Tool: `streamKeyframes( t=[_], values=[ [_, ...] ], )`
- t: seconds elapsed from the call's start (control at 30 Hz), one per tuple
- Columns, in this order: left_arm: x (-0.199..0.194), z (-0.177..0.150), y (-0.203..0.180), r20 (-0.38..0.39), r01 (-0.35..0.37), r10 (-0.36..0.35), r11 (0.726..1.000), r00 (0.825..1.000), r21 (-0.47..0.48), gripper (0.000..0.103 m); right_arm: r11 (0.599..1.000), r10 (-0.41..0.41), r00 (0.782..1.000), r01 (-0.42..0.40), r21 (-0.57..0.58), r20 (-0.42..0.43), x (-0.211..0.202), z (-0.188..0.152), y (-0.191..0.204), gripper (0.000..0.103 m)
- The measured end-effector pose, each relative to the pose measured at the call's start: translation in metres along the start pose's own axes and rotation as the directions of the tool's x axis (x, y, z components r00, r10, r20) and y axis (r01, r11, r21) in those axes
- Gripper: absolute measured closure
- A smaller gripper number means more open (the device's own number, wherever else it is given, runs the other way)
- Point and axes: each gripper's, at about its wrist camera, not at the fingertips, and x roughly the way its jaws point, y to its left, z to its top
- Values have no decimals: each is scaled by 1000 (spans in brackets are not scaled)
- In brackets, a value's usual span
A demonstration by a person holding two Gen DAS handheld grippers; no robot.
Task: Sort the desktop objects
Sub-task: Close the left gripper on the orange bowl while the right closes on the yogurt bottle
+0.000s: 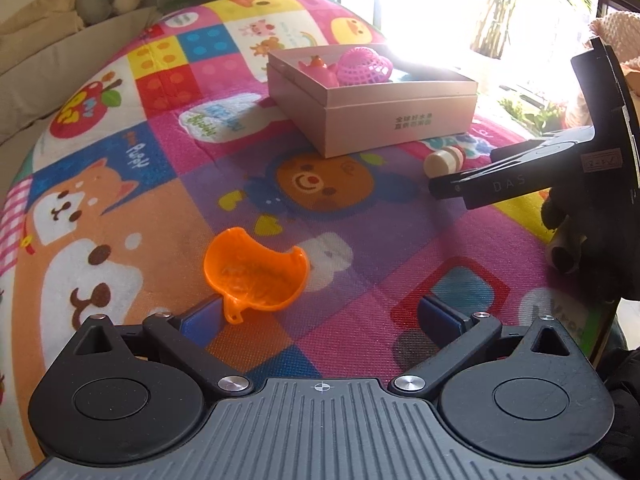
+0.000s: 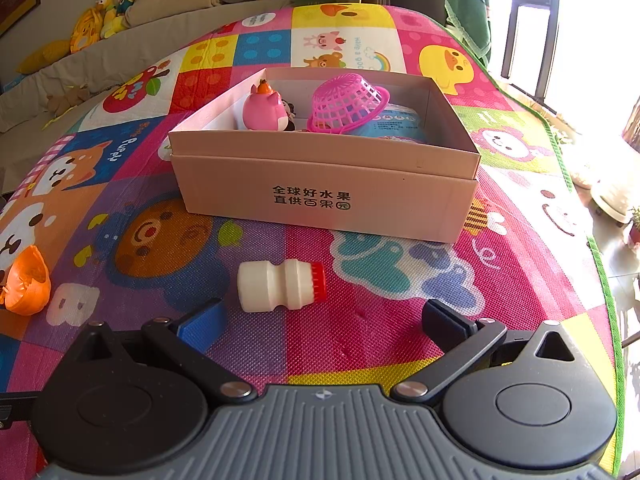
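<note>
The cardboard box (image 2: 328, 196) stands on the colourful play mat (image 2: 360, 340), and a pink toy figure (image 2: 262, 110), a pink mesh basket (image 2: 348, 104) and a blue packet (image 2: 396, 120) are already seen inside it. Two things are left on the mat. The small white bottle (image 2: 280, 285) with a red cap lies on its side just in front of the right gripper (image 2: 322, 320), whose fingers are spread wide apart and hold nothing. The orange plastic cup (image 1: 256, 270) lies tilted on the mat near the left gripper (image 1: 320, 312); these fingers are also wide apart, and the cup is placed close to the left blue pad (image 1: 202, 318), not in the middle of the gap.

The step in hand is judged to be the picking of the bottle by the right gripper. To do it well, the gripper should be brought lower and forward until the bottle body is centred between the pads, and the narrow waist should be preferred, because the round body can roll away. The fingers should be closed slowly. For the cup, the left gripper should first be shifted to the left, so that the thin wall is taken between both pads and is not pushed aside.
</note>
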Motion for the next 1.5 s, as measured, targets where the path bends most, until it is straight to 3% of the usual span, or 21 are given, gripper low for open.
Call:
streamKeyframes(
  t=[0.37, 0.67, 0.93, 1.1, 1.37, 1.4, 1.5],
  values=[
    [-3, 12, 27, 59, -92, 93, 996, 994, -22, 0, 1000, 0, 1000, 0, 0, 0, 0, 0, 0, 0],
    [14, 16, 18, 75, 11, -6, 998, 997, -63, 0, 1000, 0, 1000, 0, 1, 1, 1, 0, 0, 0],
    [-1, 3, 5, 59, 70, -69, 997, 996, -22, 0, 1000, 0, 1000, 0, 1, 1, 1, 0, 0, 0],
    [3, 7, 14, 82, -15, 18, 999, 996, -38, 0, 1000, 0, 1000, 0, 1, 1, 1, 0, 0, 0],
    [6, 7, 17, 85, -57, 58, 998, 995, -7, 0, 1000, 0, 1000, 0, 1, 1, 1, -1, 0, 0],
    [7, 7, 20, 85, -61, 62, 998, 994, -15, 2, 1000, 0, 1000, 0, 1, 1, 1, -1, 0, 0],
    [10, 8, 25, 77, -65, 68, 997, 995, -39, 22, 1000, 0, 1000, 0, 1, 1, 1, -1, 0, 0]
  ],
)
